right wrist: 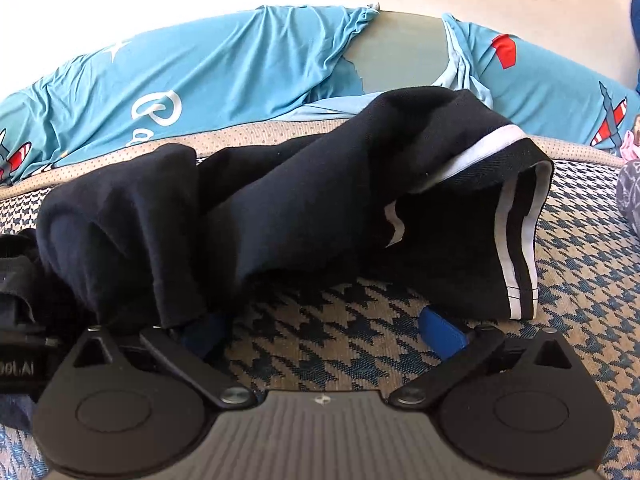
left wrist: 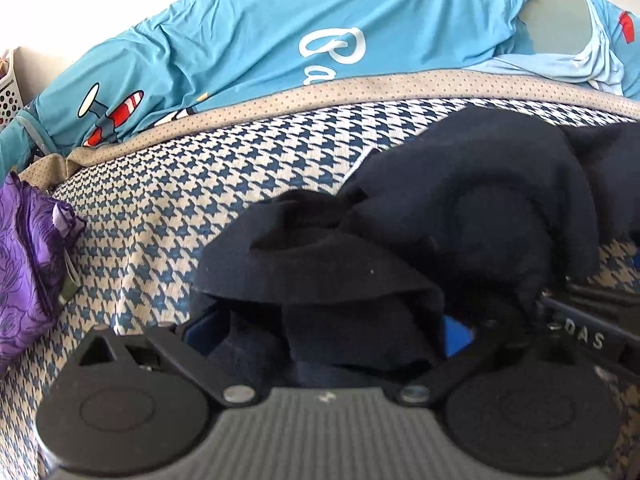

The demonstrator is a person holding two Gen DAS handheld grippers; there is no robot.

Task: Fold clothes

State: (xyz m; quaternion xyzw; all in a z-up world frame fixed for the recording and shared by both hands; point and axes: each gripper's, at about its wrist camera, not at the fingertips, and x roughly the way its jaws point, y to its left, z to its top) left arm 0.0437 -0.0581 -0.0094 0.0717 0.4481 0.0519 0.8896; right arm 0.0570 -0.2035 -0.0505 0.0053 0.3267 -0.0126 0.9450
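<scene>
The dark navy knit garment with a white-striped band (right wrist: 304, 200) lies bunched on the blue-and-cream houndstooth bed cover (left wrist: 168, 216), its long axis running roughly side to side across both views, from a crumpled mass at the left gripper (left wrist: 320, 336) to the striped, open-ended band out on the right. The left gripper is buried in it: cloth drapes over and between its blue-padded fingers (left wrist: 458, 336), so the jaws look closed on a fold of the garment, though the pads are mostly hidden. The right gripper (right wrist: 320, 336) sits just in front of the garment with its jaws spread wide; bare houndstooth shows between its blue fingers (right wrist: 442, 334), and the cloth only overhangs the tips. The striped band lies just ahead and to the right, nearer this gripper, so I judge the coming move to be a short reach forward to pinch that end. Behind, a turquoise printed sheet (left wrist: 248, 36) covers the rest of the bed.
</scene>
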